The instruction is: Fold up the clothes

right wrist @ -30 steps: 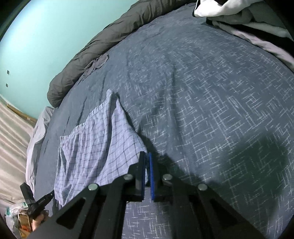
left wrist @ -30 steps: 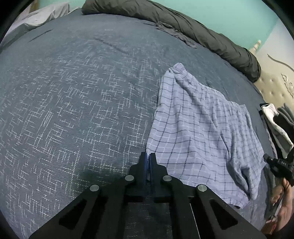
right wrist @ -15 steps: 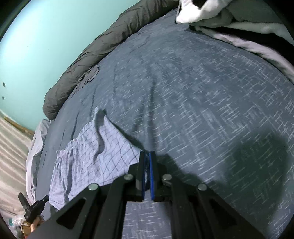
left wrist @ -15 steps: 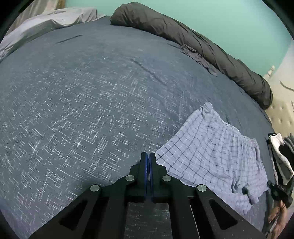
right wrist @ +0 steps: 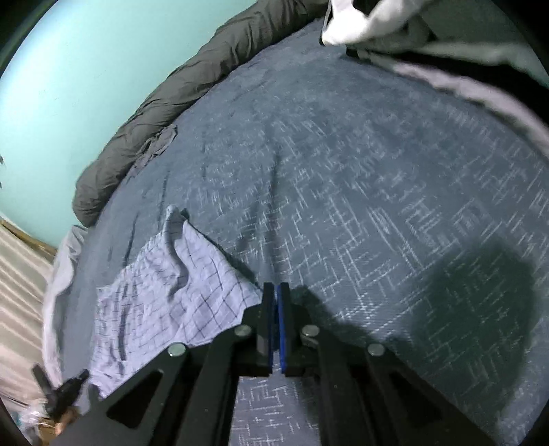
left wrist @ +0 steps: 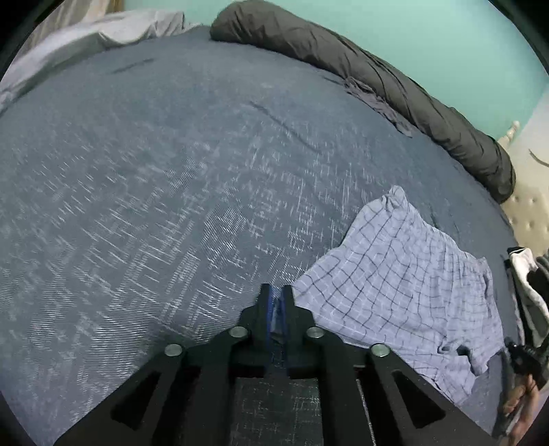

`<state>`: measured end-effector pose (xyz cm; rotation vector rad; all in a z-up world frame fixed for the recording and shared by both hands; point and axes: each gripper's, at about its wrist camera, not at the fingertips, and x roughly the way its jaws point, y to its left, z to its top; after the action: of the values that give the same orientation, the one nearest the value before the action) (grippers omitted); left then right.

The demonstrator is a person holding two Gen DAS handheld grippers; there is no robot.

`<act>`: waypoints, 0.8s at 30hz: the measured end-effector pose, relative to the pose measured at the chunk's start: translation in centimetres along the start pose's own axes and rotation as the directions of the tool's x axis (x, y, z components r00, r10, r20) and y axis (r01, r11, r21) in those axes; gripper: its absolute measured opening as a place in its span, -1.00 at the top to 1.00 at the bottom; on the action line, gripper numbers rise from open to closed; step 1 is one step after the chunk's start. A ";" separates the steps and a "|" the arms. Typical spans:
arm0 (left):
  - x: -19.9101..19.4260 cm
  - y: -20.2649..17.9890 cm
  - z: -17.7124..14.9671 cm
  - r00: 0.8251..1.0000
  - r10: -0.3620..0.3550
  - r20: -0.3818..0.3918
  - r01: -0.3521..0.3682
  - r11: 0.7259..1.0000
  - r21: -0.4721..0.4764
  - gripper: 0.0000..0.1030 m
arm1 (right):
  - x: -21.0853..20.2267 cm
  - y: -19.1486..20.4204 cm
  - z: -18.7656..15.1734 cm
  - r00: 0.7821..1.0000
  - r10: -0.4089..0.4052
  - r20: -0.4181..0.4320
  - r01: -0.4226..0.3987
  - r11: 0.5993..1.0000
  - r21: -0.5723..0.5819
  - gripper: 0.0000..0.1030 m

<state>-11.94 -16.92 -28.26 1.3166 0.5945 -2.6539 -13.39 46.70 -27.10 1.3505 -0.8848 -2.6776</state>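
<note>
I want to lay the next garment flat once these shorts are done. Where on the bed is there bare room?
The widest bare stretch of bedspread lies between the checked shorts, the dark rolled duvet along the far wall and the pale sheet. It is crowded near the clothes pile and beside the shorts, where both hand-held grippers work.

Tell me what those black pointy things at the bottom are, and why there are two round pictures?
Those are grabbers a person holds, one in each hand. Each carries a wide-eyed camera looking along its two fingers, so you get one round picture per hand. The left gripper and the right gripper are each pinched on a corner of the checked shorts, which lie on a dark blue bedspread. A grey rolled duvet lies along the far edge by the turquoise wall. More clothes wait nearby.
</note>
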 end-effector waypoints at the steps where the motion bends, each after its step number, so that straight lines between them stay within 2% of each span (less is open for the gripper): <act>1: -0.3 -0.9 -0.4 1.000 -0.016 -0.005 0.016 1.000 0.019 0.70 | -0.3 0.2 0.0 1.000 -0.016 0.011 0.017 1.000 -0.010 0.93; 3: -0.8 -2.7 -1.2 0.999 -0.048 -0.016 0.049 0.997 0.057 0.58 | -0.7 0.3 -0.2 0.999 -0.016 0.028 0.016 1.000 -0.004 0.71; 5: -1.4 -4.4 -2.0 0.996 -0.080 -0.028 0.083 0.992 0.095 0.55 | -1.1 0.2 -0.4 0.999 0.003 0.042 -0.004 1.000 0.016 0.16; 9: -2.5 -8.0 -3.6 0.988 -0.142 -0.056 0.149 0.974 0.169 0.52 | -1.2 1.4 -1.3 0.998 0.046 0.032 -0.047 0.999 0.020 0.14; 13: -1.7 -13.6 -6.6 0.972 -0.190 -0.136 0.223 0.928 0.298 0.51 | -0.8 3.2 -2.4 0.996 0.091 0.003 -0.091 0.996 -0.018 0.14; 17: -1.1 -17.5 -9.1 0.961 -0.202 -0.189 0.263 0.879 0.397 0.49 | 0.5 4.0 -3.0 0.994 0.105 -0.042 -0.106 0.994 -0.026 0.14; 20: -0.6 -19.1 -10.1 0.960 -0.189 -0.205 0.265 0.850 0.456 0.35 | 1.0 4.3 -2.8 0.991 0.122 -0.057 -0.124 0.992 -0.037 0.14; 24: 0.3 -20.4 -10.6 0.955 -0.188 -0.231 0.279 0.832 0.479 0.35 | 1.3 5.2 -2.7 0.988 0.140 -0.063 -0.143 0.988 -0.061 0.14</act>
<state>-9.96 5.95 -28.32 1.7225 0.0556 -3.0542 -13.42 40.76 -26.76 1.2933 -0.8451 -2.5248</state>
